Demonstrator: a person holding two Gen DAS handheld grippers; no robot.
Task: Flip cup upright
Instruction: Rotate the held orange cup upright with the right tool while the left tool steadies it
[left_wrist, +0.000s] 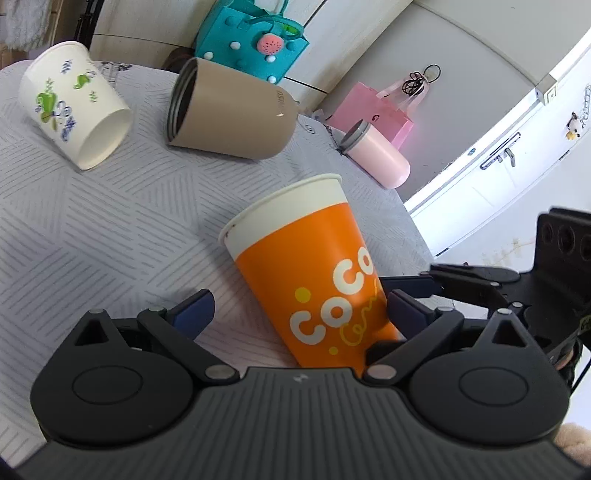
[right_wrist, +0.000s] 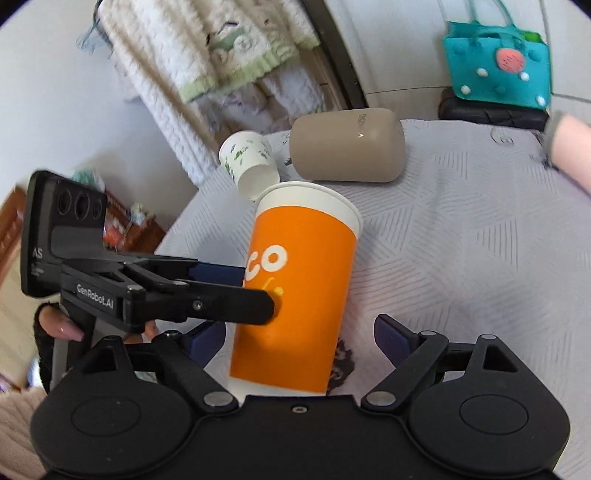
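An orange and white paper cup (left_wrist: 310, 273) marked "CoCo" stands rim up, leaning a little, on the grey patterned cloth; it also shows in the right wrist view (right_wrist: 299, 291). My left gripper (left_wrist: 299, 314) is open with the cup between its fingers; the right pad (left_wrist: 404, 312) touches the cup wall and the left pad stands clear. In the right wrist view the left gripper's fingers (right_wrist: 236, 299) reach the cup from the left. My right gripper (right_wrist: 299, 343) is open around the cup's base, both pads apart from it.
A white floral paper cup (left_wrist: 74, 107) and a tan tumbler (left_wrist: 232, 110) lie on their sides at the back. A pink tumbler (left_wrist: 376, 155) lies near the table's right edge. A teal bag (left_wrist: 255, 37) and a pink bag (left_wrist: 373, 107) stand behind.
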